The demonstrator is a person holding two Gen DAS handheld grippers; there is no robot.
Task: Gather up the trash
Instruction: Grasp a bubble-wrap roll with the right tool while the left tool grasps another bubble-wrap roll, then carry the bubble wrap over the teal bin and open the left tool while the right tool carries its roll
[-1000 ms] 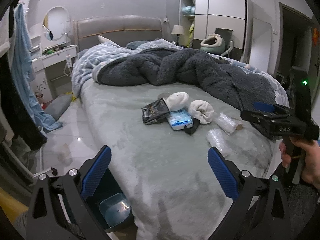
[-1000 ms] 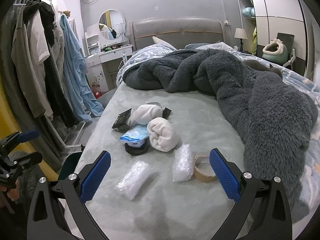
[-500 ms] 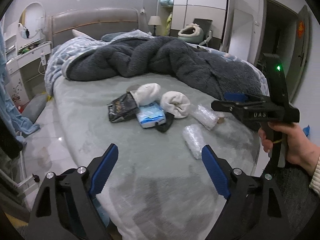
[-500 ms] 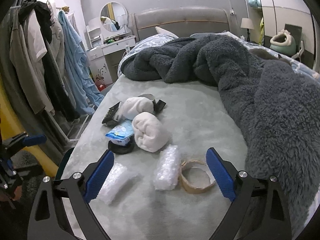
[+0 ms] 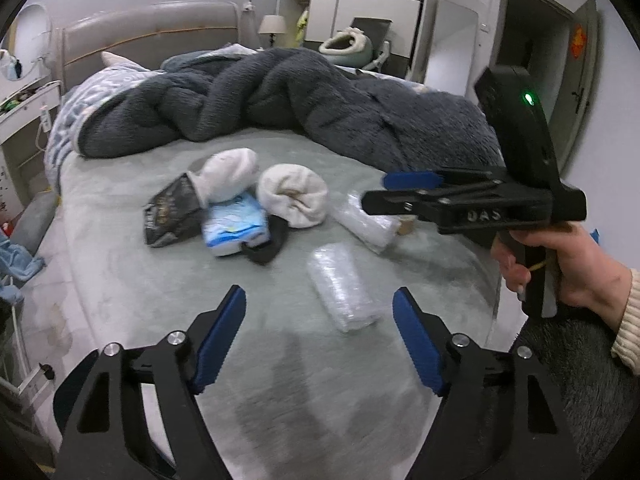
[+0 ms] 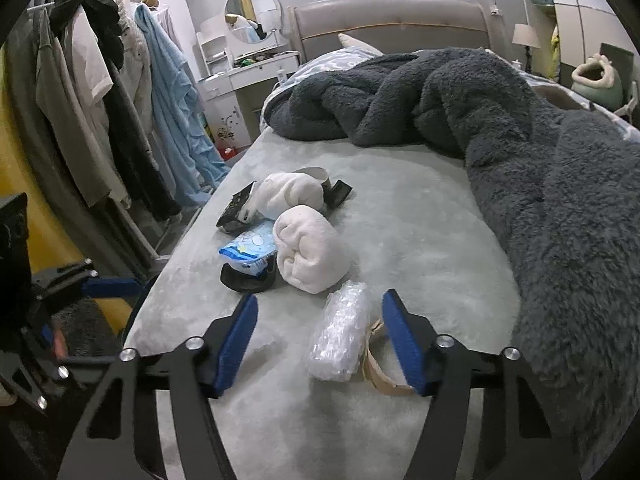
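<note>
The right gripper (image 6: 318, 340), jaws just closing, half open and empty, straddles a bubble wrap roll (image 6: 339, 338) lying lengthwise between them.

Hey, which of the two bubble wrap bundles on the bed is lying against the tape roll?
The bubble wrap bundle between the right hand-held gripper's open fingers; the tan tape roll touches its right side. The other bundle lies alone before the left hand-held gripper.

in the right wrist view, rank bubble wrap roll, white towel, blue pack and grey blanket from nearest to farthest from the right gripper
1. Bubble wrap roll, between the fingers of the right gripper, toward its right finger.
2. White towel, just beyond the roll.
3. Blue pack, left of the towel; close to call with it.
4. Grey blanket, bunched toward the headboard, though its right fold runs nearer.
</note>
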